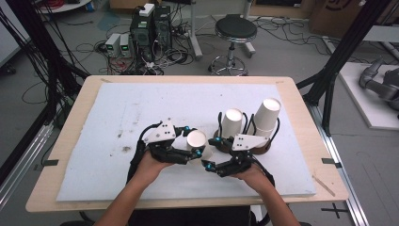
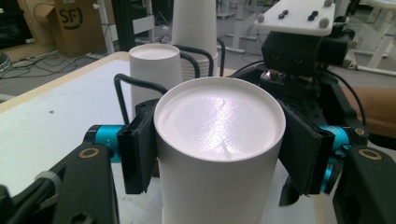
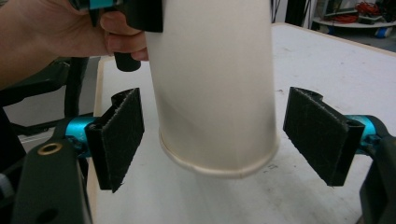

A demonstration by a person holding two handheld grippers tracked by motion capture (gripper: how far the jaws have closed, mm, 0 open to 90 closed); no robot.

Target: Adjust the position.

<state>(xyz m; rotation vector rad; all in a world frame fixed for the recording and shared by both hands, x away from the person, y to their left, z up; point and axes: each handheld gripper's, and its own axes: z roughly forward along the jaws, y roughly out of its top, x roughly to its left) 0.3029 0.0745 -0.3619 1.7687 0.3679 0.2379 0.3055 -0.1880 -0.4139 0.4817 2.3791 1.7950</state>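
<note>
High view puts the left tool pinching an upturned paper cup held off the worktop, the right tool spread about its rim, stacking onto the racked cups beyond still undone.

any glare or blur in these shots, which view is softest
Left gripper view: glare on the held cup's upturned base, background boxes soft. Right gripper view: the cup's rim is smeared, jaw pads sharp. High view: even light, coarse overall.
</note>
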